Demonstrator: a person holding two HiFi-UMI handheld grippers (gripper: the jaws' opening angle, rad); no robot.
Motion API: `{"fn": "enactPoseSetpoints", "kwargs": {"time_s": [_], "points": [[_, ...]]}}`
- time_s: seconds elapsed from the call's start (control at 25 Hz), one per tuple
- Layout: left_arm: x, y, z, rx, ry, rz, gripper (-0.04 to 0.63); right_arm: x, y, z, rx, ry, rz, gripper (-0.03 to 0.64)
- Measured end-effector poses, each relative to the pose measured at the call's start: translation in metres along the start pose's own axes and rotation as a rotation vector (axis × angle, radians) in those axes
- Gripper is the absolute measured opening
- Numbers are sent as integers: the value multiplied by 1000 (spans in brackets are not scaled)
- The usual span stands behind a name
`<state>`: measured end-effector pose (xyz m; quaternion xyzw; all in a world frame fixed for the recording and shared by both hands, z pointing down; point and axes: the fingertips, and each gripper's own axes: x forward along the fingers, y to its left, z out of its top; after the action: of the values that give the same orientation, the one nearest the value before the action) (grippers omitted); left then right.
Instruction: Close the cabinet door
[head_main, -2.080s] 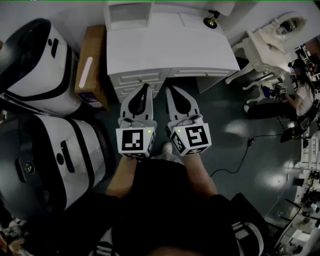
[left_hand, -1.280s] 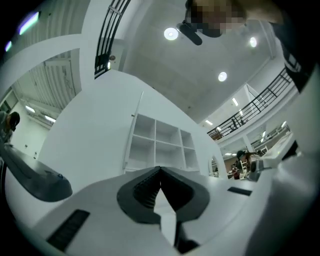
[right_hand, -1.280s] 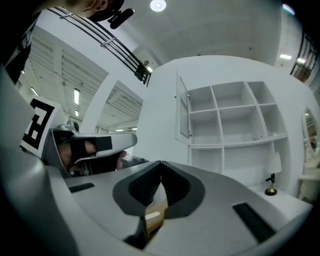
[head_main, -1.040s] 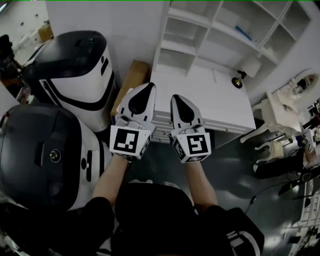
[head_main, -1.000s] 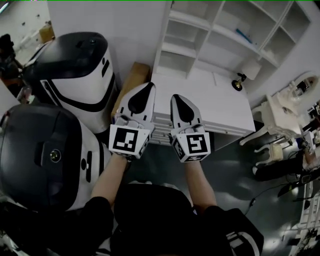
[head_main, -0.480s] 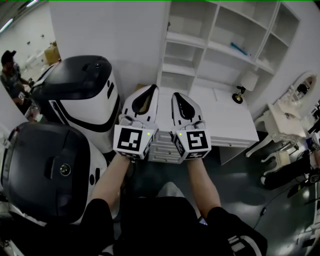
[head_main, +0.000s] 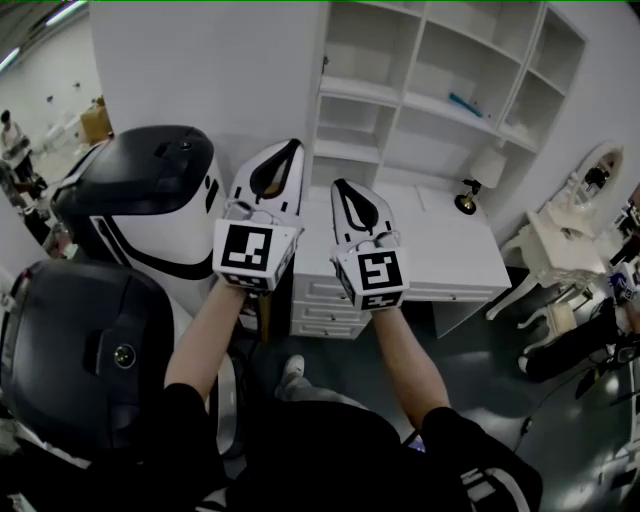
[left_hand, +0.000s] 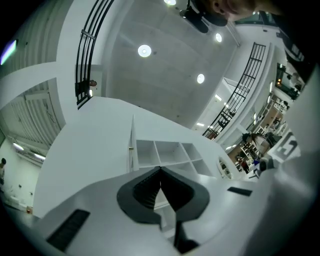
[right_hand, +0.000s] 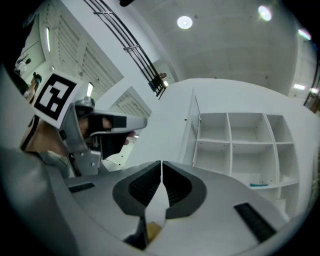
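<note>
Now higher: both grippers raised before the open cabinet door

Two seconds back the head view looked down on the desk (head_main: 450, 262) and the floor, with both grippers low over the drawers (head_main: 318, 308). Since then the view has tipped upward to take in the whole shelf unit (head_main: 432, 95), and both hands have risen. The left gripper (head_main: 287, 146) is the higher one, its tips in front of the shelf unit's left edge. The right gripper (head_main: 339, 184) sits just beside it, lower, over the desk's back left corner. Both pairs of jaws are pressed together with nothing between them, as in every earlier frame.

The cabinet door (right_hand: 195, 135) is a plain white panel at the shelf unit's left side, swung out and seen nearly edge-on, with a small knob (right_hand: 186, 119) partway up. The compartments beside it are uncovered; one holds a small blue item (head_main: 462, 101). Neither gripper touches the door.

Left of the door runs a bare white wall (head_main: 220, 70). Two black-and-white machines (head_main: 150, 195) stand close below it on the left. The desk, with a lamp (head_main: 466, 200) on it, juts out under the shelves.
</note>
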<state>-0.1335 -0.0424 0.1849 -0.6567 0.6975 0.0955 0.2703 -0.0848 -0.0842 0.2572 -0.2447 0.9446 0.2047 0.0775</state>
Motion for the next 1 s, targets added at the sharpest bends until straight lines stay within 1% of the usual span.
{"fn": "enactPoseSetpoints", "kwargs": {"time_s": [0.12,0.32,0.44,0.52,0.68,0.76,0.92,1.0], "points": [[18,5,3,2,-21,-11,12,3,-11,-10,-26,33,-7,20],[42,25,3,18,-35,3,12,21,-29,-15,-26,32,-19,20],[48,39,8,55,-33,16,12,38,-25,-12,-24,8,-5,20],[54,50,11,106,-38,19,12,51,-24,-7,-30,-10,7,20],[72,72,17,165,-43,-8,12,80,-29,1,-37,-52,12,20],[84,84,16,179,-44,-20,12,97,-33,3,-30,-77,0,20],[114,101,20,184,-62,-43,12,126,-45,12,-28,-128,-41,20],[133,108,24,192,-75,-51,14,139,-54,21,-6,-160,-62,20]]}}
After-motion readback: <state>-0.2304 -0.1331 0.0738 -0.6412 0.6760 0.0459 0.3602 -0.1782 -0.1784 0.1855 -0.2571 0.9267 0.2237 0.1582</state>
